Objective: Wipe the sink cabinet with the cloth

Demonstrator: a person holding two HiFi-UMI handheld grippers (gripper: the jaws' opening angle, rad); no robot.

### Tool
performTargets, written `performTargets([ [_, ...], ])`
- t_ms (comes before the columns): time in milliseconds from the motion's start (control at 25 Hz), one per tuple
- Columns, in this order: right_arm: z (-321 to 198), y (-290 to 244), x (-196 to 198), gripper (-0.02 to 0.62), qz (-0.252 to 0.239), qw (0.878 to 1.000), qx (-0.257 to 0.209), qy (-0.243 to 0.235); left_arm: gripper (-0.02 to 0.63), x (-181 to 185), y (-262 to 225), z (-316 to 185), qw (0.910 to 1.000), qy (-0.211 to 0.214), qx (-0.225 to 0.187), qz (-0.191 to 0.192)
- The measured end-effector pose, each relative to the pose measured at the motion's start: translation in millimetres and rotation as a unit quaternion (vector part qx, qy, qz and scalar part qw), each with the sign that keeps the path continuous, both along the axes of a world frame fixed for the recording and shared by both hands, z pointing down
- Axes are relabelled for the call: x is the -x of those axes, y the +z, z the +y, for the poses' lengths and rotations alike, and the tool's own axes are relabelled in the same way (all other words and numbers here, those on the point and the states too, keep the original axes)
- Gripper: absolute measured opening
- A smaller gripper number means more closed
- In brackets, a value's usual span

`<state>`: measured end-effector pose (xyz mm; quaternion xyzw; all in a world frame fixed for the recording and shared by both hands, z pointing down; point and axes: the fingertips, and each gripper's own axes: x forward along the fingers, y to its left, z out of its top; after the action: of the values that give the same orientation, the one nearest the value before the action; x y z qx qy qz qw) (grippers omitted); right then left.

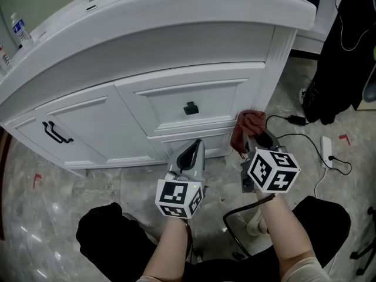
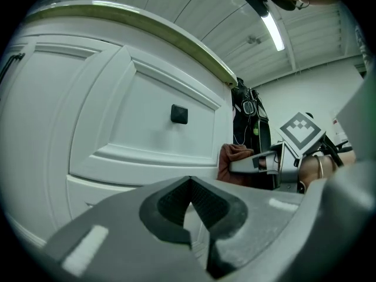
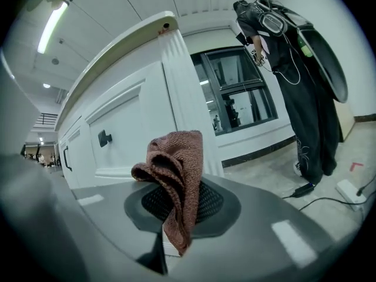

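While the cloth (image 1: 248,124) sits bunched in the right gripper (image 1: 251,137), it hangs low at the right end of the sink cabinet (image 1: 176,57), next to the fluted corner post and below the drawer (image 1: 217,101). The right gripper view shows the jaws pinched on a fold of this reddish-brown knit cloth, most of which stands up above the pads. No view settles whether the cloth touches the white front or is just off it.

The left gripper (image 1: 197,147) is held lower, in front of the base of the cabinet under the drawer. Its jaws are closed tip to tip with nothing between them, so it seems to have no part in the wiping for now.

As for progress, the cabinet front looks evenly white and dry, with no streaks or damp patches, so the pictures do not show which parts are wiped. Judging by where the cloth is, the work is at or near the lower right corner. The drawer around its black knob (image 1: 191,108), the door with the black handle (image 1: 57,133) and the curved top band probably remain to be covered.
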<state>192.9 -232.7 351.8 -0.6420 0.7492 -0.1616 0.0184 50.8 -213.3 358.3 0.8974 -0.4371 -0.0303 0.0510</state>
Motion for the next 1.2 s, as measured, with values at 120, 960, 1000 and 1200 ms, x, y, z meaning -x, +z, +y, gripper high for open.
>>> performTargets([
  [120, 2.2, 1.4, 14.8, 0.081, 0.005, 1.0, -0.013, -0.012, 0.002, 7.2, 6.1, -0.5, 1.0, -0.006, 0.002, -0.006],
  [960, -18.6, 87.2, 273.0, 0.081, 0.034, 0.974, 0.016, -0.223, 0.002, 176.5, 48.5, -7.8, 0.9899, -0.134, 0.028, -0.037],
  [1000, -19.7, 87.8, 274.5, 0.081, 0.034, 0.974, 0.016, -0.223, 0.002, 176.6, 49.2, -8.1, 0.9902, -0.132, 0.027, -0.037],
  [1200, -21.1, 89.0, 273.6, 0.084, 0.044, 0.973, 0.008, -0.228, 0.002, 167.9, 57.2, -8.5, 0.9916, -0.117, 0.026, -0.049],
])
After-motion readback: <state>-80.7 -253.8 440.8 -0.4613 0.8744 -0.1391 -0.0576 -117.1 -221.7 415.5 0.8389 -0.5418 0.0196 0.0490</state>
